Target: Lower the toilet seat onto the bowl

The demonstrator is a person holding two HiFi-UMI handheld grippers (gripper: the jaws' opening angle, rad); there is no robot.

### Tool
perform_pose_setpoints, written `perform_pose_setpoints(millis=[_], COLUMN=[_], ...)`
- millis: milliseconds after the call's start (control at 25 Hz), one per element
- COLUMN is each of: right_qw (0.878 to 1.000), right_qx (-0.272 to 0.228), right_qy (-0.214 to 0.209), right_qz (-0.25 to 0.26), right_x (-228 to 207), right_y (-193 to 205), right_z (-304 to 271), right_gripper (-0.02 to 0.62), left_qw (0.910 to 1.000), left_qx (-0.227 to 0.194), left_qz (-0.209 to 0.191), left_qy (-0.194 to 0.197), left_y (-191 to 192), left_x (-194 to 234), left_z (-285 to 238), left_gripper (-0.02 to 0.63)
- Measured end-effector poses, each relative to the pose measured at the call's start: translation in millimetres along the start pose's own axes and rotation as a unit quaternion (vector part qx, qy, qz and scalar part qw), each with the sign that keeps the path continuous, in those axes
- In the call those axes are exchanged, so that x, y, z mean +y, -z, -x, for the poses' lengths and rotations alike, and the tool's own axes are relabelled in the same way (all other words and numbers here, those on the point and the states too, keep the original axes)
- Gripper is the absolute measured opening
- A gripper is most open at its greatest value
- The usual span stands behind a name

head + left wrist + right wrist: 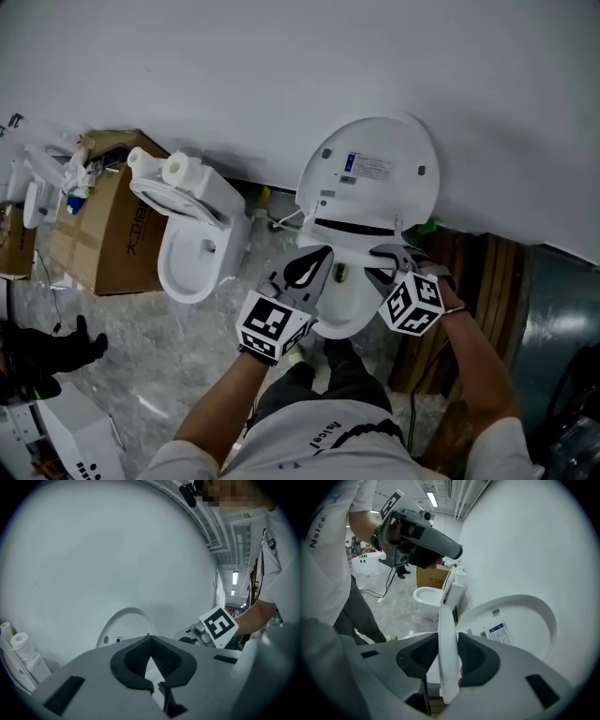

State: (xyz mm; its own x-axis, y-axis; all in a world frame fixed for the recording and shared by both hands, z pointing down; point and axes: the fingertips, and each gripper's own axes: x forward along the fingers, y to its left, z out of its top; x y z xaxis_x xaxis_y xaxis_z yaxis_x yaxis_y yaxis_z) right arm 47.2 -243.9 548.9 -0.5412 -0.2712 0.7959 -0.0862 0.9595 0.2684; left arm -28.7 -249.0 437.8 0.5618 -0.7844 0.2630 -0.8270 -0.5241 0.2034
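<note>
1. Head view: the raised lid [375, 169] leans on the wall [187, 66]. Below it the toilet seat [354, 246] seems to be the white band standing off the bowl [339, 317], though its tilt is hard to judge from above. The right gripper [382, 267] is at the seat's front edge, with the left gripper [305, 272] just beside it. A second toilet [192, 246] and a cardboard box [103, 225] stand well apart to the left.
2. Left gripper view: the left gripper is clenched tip to tip and grasps nothing. The lid rises ahead of it.
3. Right gripper view: the right gripper is grasping the seat's thin rim, which runs edge-on between the pads. The seat is not yet on the bowl.
   - Keep the clamp firm and follow the hinge's arc.
   - Let the wrist turn with the seat so the rim does not twist out.
   - Ease the last stretch rather than dropping it.
   - Keep the left gripper out from between seat and bowl.
</note>
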Motion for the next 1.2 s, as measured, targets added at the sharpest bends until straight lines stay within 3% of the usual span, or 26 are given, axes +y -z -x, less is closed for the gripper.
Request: perform_pose_setpoints(millis=[440, 800, 1200], right_qw=[0.997, 0.994, 0.993], right_qx=[0.040, 0.082, 0.086], right_qy=[0.053, 0.042, 0.047], right_qz=[0.038, 0.059, 0.060], right_x=[123, 224, 310], right_y=[28, 67, 117], right_z=[-14, -55, -118], right_gripper=[0.143, 0.178, 0.202], left_qw=[0.9993, 0.9974, 0.9932], left_qx=[0.020, 0.044, 0.078], left_qz=[0.013, 0.025, 0.036], left_qy=[0.030, 0.051, 0.078], left_y=[53, 110, 181], left_x=[-25, -34, -41], left_z=[51, 77, 76], left_gripper=[0.008, 0.008, 0.008])
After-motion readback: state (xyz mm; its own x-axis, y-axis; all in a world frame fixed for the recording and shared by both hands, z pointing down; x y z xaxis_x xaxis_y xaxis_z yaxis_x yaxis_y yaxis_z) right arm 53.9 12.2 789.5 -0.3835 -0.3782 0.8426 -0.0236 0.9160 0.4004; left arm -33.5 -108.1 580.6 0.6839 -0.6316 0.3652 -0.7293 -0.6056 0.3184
